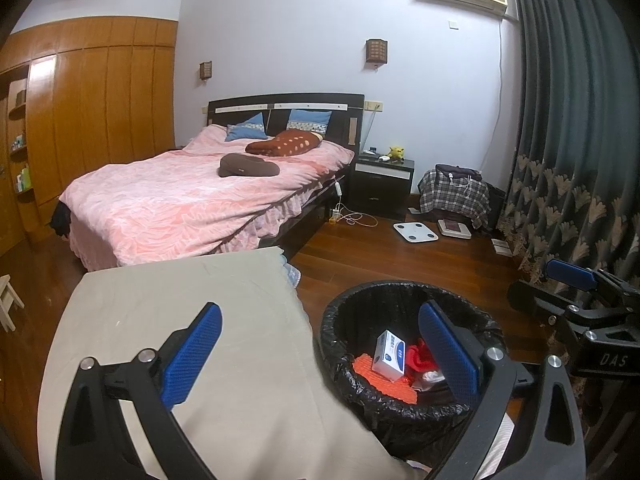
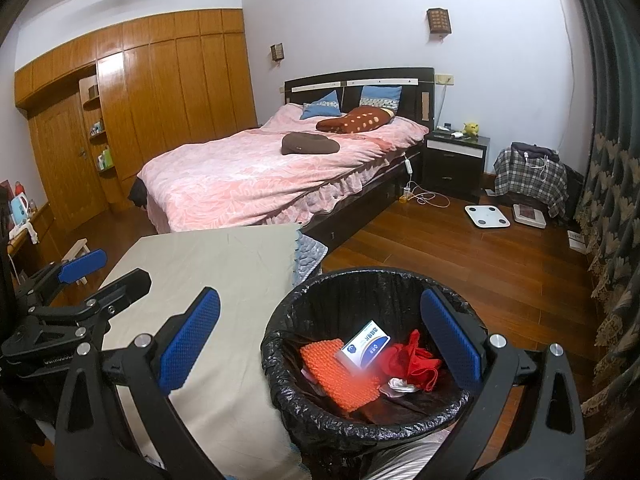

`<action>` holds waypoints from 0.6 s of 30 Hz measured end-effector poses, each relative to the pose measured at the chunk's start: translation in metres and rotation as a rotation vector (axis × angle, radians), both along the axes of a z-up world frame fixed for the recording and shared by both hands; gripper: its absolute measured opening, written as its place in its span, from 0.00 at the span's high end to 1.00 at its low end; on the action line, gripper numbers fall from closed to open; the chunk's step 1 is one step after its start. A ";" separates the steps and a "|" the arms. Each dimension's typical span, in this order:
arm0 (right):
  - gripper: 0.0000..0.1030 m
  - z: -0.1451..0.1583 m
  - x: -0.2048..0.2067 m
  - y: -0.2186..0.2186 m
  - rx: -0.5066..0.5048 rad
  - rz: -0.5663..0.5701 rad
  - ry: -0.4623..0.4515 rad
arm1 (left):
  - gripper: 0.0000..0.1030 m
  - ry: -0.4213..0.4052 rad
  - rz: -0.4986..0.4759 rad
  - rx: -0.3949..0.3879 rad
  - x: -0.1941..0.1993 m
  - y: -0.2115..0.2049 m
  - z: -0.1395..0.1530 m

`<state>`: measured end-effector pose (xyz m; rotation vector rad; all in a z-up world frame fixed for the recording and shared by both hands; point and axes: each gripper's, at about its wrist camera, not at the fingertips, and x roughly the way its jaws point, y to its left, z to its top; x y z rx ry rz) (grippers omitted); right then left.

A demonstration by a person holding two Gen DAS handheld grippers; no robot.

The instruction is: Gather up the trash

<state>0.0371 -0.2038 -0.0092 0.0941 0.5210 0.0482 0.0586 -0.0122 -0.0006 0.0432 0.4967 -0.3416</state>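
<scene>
A trash bin (image 1: 356, 312) lined with a black bag (image 2: 280, 340) stands on the wood floor beside a cloth-covered table (image 1: 180, 312). Inside lie a white and blue box (image 1: 390, 354) (image 2: 364, 344), an orange knobbly piece (image 2: 340, 372), red crumpled material (image 2: 416, 360) and a small white scrap (image 2: 398, 386). My left gripper (image 1: 320, 354) is open and empty, spanning the table edge and the bin. My right gripper (image 2: 320, 344) is open and empty over the bin's left rim. Each gripper shows at the edge of the other's view: the right (image 1: 576, 280), the left (image 2: 80, 268).
A bed with a pink cover (image 2: 260, 176) stands behind the table (image 2: 200, 280). A dark nightstand (image 2: 456, 156), a white scale (image 2: 486, 216), cables (image 2: 424, 198) and a plaid-covered heap (image 2: 532, 180) lie on the floor by the curtain (image 2: 612, 200). A wooden wardrobe (image 2: 160, 92) lines the left wall.
</scene>
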 end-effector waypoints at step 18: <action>0.05 0.001 0.001 0.001 0.000 -0.001 0.001 | 0.06 -0.002 0.004 0.000 0.001 0.003 0.000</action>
